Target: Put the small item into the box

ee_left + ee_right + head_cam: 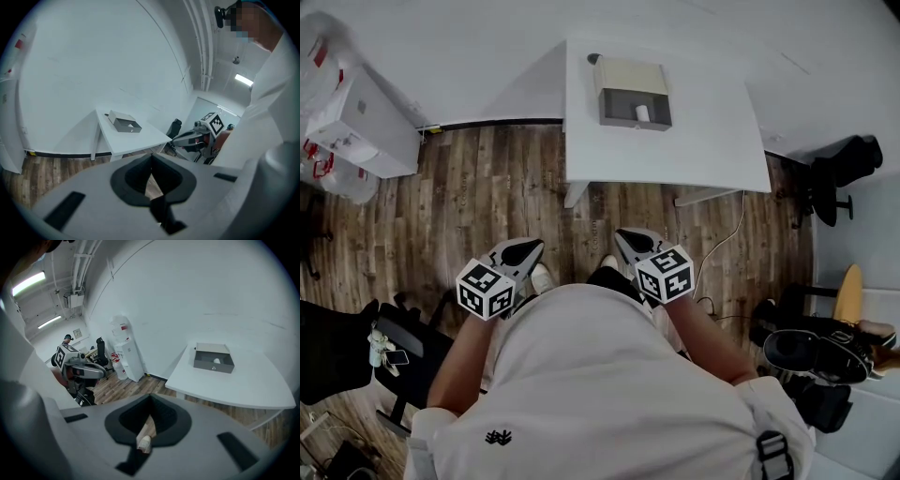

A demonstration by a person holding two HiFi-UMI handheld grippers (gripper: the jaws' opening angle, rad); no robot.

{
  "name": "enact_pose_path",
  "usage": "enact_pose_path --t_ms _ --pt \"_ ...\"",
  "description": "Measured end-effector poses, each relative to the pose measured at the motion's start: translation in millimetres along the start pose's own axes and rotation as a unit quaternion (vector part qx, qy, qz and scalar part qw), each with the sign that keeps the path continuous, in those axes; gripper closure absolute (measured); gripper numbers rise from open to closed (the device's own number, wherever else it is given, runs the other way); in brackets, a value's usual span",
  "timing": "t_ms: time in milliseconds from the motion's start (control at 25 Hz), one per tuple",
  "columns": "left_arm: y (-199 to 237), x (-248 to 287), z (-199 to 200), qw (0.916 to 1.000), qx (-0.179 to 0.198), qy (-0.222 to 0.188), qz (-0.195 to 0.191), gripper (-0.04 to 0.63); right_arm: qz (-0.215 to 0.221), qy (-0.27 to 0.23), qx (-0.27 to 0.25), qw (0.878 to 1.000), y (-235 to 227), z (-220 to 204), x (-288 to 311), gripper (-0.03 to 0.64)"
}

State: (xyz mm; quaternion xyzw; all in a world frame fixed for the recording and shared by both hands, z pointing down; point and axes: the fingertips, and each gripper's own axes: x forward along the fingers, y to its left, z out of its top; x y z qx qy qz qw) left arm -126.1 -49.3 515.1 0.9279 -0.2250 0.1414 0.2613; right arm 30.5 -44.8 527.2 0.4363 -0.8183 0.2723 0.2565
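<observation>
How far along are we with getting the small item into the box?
Done, it seems: a small white item lies inside the open grey box on the table. In hand: nothing; left tool and right tool are shut, empty, short of the table. Left: nothing visible.

Grey box (633,122); white small item (642,113); white table (712,141); brown wood-grain floor (487,187).

Person's in a plain off-white tee (581,375) with short sleeves. Tiny black logo (498,437) on the front, black strap (773,457) with a buckle on the right shoulder, white shoe (542,277). Left gripper (525,248) and right gripper (630,240) are both light grey with black-lined jaws, each carrying a white cube (485,289) covered in black square markers.
</observation>
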Motion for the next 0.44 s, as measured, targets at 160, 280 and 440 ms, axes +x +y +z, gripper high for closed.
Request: enact_pose_path --t_ms 160,280,440 --pt "-2.8 19.5 10.3 0.9999 0.006 0.008 0.010 0.588 0.007 -0.011 -0.007 1.000 -18.0 8.6 -7.3 0.611" --pt "-13.0 42.4 23.8 0.9999 0.007 0.003 0.012 0.588 0.008 -0.013 -0.014 1.000 -37.3 9.2 -19.5 0.611" --pt "-23.7 83.9 49.0 0.9997 0.017 -0.008 0.014 0.588 0.003 -0.025 -0.014 1.000 -75.8 12.6 -35.7 0.611"
